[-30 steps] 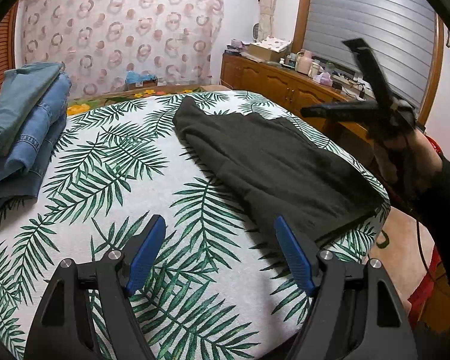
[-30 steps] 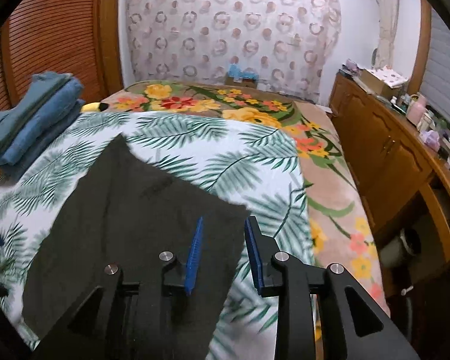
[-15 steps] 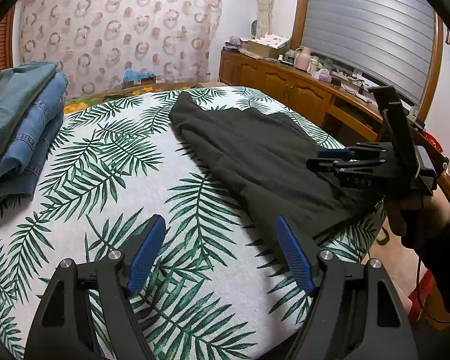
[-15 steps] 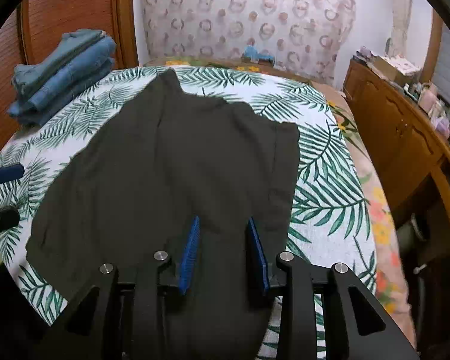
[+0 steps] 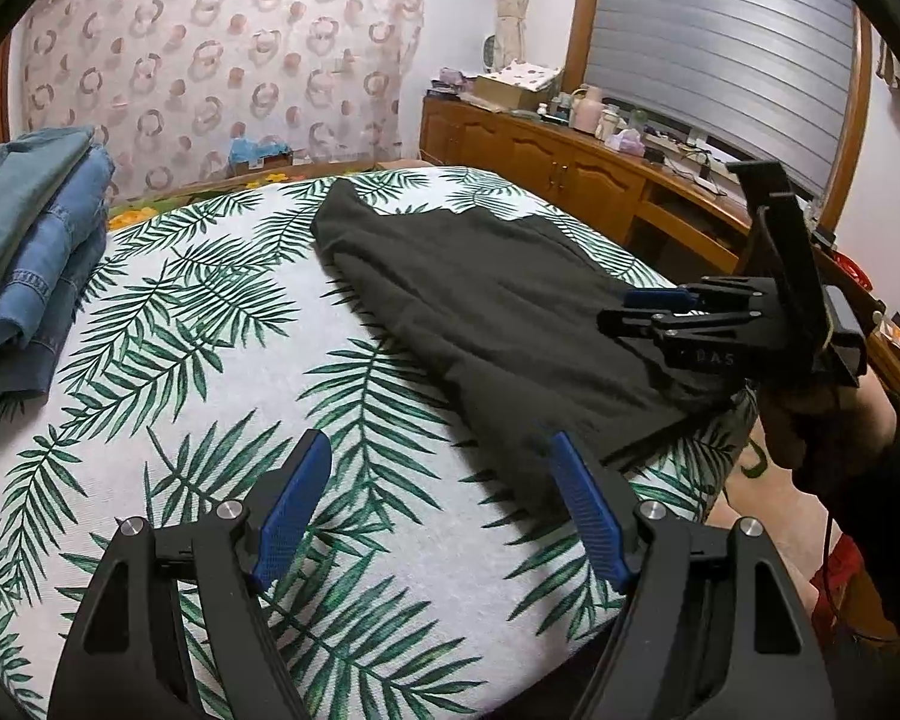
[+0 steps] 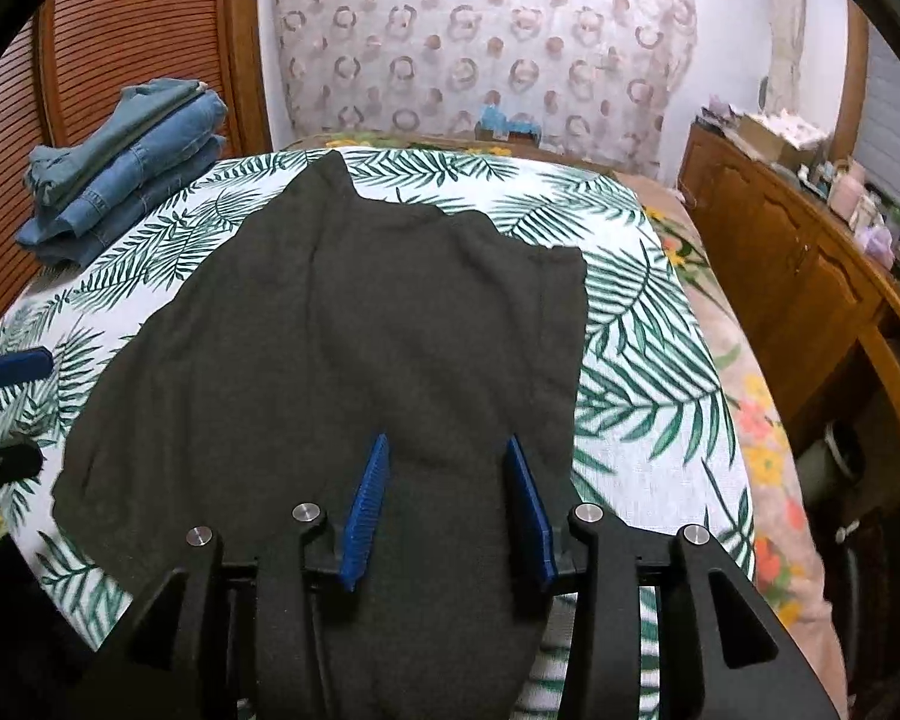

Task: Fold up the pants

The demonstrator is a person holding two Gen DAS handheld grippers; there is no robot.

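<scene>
One pair of dark pants lay spread flat on the bed, over the leaf-print sheet, with one end running off the near edge of the bed under the right gripper. In the right wrist view the cloth narrowed to a point at the far end and showed a stepped edge on the right.

The right gripper hung just above the near part of the pants, its blue fingers a moderate gap apart; they had just been opening, with the cloth below them and nothing pinched between them. In the left wrist view the same gripper reached in from the right over the pants, carried by a hand in a dark sleeve.

The left gripper hovered over bare sheet just beside the pants' near left edge, its fingers wide apart and holding nothing. One fingertip of it showed at the left edge of the right wrist view.

Well apart from the pants, a stack of folded jeans sat at the bed's far left corner. Beyond the bed hung a curtain with ring patterns, and a wooden cabinet with clutter on top stood along the right wall.
</scene>
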